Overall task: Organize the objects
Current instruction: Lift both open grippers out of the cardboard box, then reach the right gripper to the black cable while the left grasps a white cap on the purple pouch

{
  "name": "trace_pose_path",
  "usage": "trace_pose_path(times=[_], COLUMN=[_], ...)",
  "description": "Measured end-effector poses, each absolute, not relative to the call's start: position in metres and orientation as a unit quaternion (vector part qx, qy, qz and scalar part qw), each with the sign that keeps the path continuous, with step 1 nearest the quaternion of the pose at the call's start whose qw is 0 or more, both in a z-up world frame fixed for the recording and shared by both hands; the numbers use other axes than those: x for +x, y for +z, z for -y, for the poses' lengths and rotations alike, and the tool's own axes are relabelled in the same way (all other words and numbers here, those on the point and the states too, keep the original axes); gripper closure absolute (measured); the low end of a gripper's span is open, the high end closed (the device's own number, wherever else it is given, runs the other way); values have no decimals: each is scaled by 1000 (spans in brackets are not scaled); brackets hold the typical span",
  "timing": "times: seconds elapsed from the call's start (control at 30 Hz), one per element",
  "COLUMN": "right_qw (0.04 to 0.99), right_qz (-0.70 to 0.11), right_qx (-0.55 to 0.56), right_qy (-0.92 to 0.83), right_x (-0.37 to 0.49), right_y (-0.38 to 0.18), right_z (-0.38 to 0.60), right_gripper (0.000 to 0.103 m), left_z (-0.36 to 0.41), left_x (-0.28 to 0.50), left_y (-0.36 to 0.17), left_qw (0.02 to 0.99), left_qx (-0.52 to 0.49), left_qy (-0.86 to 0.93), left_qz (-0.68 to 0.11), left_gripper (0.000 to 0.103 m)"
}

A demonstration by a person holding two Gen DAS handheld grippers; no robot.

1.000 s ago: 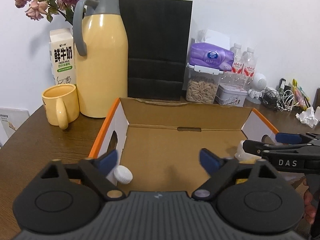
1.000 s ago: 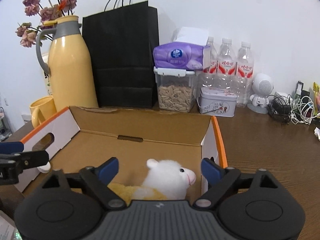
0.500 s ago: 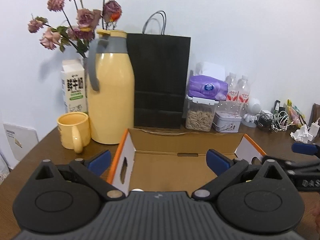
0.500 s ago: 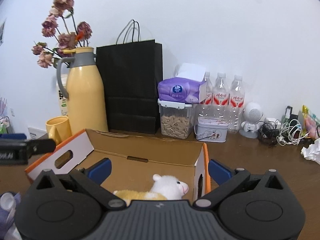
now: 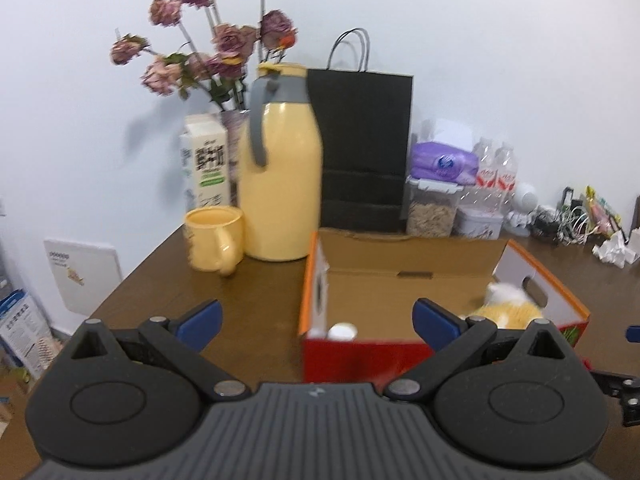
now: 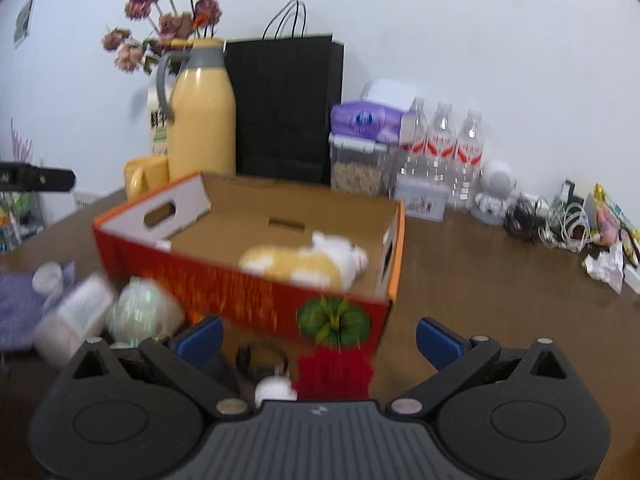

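On the brown table (image 6: 480, 272), the cardboard box (image 6: 256, 292) already holds a plush toy (image 6: 304, 260) at its right end and a small white-capped bottle (image 5: 342, 330) in the near-left corner. Loose items wait outside the near wall: pale wrapped packs (image 6: 108, 312), a black cable (image 6: 260, 360), a small white piece (image 6: 274, 390).

Risks, my read: packs look soft and rounded, so they could squirt out of a pinch. Cable can snag or drag its neighbours. A low approach could shove the light box.

Left gripper (image 5: 316, 318): jaws have just finished opening, fully apart, nothing between, touching nothing. Right gripper (image 6: 318, 336): same, wide apart, empty, hovering over the loose items.
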State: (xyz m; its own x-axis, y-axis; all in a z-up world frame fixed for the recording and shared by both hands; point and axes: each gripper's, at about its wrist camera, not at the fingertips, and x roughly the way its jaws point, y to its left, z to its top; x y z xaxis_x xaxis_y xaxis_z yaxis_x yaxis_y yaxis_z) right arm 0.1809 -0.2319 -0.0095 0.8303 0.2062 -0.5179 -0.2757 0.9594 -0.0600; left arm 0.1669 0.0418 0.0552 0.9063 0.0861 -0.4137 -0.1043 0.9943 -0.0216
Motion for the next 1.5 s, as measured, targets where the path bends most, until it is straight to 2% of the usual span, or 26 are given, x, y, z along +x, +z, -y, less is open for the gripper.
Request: trace_pose_path(times=[0.43, 0.57, 0.87, 1.1, 1.17, 1.2, 1.37, 1.5], right_qw=[936, 932, 932, 931, 931, 932, 937, 938], right_qz=[-322, -334, -332, -327, -324, -322, -317, -316], right_qx=[-61, -60, -56, -38, -34, -32, -23, -20], right_qy=[127, 129, 136, 160, 163, 161, 146, 141], right_x=[152, 154, 157, 156, 155, 155, 153, 152], right_y=[-48, -56, -60, -61, -61, -62, -63, -64], right_z=[237, 233, 227, 229, 229, 229, 232, 233], right_gripper=[1, 15, 33, 53, 55, 55, 56, 56], left_z=[-86, -93, -88, -72, -67, -65, -61, -63], left_x=[129, 124, 121, 125, 125, 126, 131, 136], left_y=[28, 21, 12, 5, 3, 3, -4, -7], left_qw=[961, 957, 956, 955, 955, 955, 950, 945], left_qx=[-39, -42, -46, -50, -50, -53, -73, -99], left_qy=[93, 96, 70, 21, 10, 5, -9, -9], left_qz=[-258, -270, -279, -293, -292, -291, -304, -310], left_gripper=[0, 0, 0, 0, 1, 2, 37, 39])
